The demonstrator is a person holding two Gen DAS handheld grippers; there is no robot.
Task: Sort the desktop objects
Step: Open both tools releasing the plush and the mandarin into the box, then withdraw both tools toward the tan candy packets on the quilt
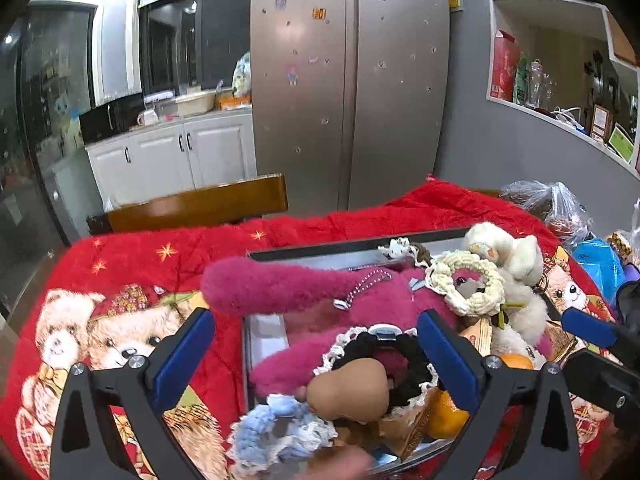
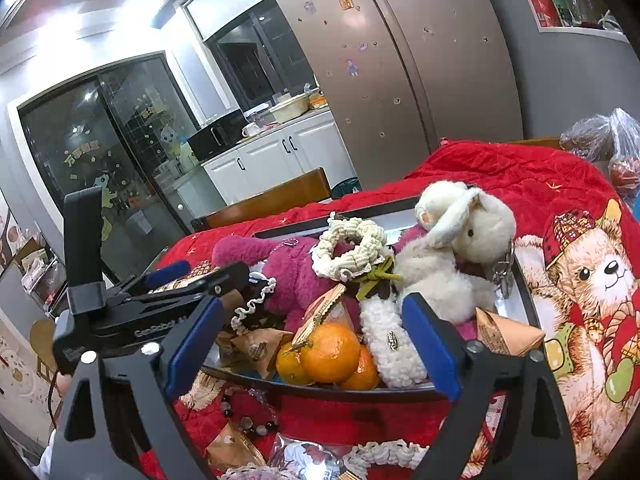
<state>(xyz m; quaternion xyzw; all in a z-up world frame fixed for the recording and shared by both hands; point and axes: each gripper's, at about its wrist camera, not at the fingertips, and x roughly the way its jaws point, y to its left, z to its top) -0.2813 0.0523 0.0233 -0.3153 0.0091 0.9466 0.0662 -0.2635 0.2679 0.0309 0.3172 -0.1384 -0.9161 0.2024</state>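
Note:
A metal tray point(image 1: 312, 249) on a red quilt holds a heap: a magenta plush toy point(image 1: 304, 284), a white plush rabbit point(image 2: 460, 248), a cream crochet ring point(image 2: 352, 248), oranges point(image 2: 330, 352), a black lace scrunchie point(image 1: 404, 356), a tan rounded object point(image 1: 352, 392) and a blue crochet scrunchie point(image 1: 272, 432). My left gripper point(image 1: 316, 356) is open, its blue pads point(image 1: 184, 356) on either side of the black scrunchie and tan object. My right gripper point(image 2: 312, 344) is open and empty, hovering at the tray's near rim point(image 2: 328, 392) by the oranges.
The red bear-print quilt point(image 1: 120, 320) covers the table. A bead bracelet point(image 2: 248, 412), a cream scrunchie point(image 2: 384, 454) and wrapped packets point(image 2: 308, 456) lie in front of the tray. Plastic bags point(image 1: 560, 208) sit at the far right. A wooden chair back point(image 1: 200, 204) stands behind.

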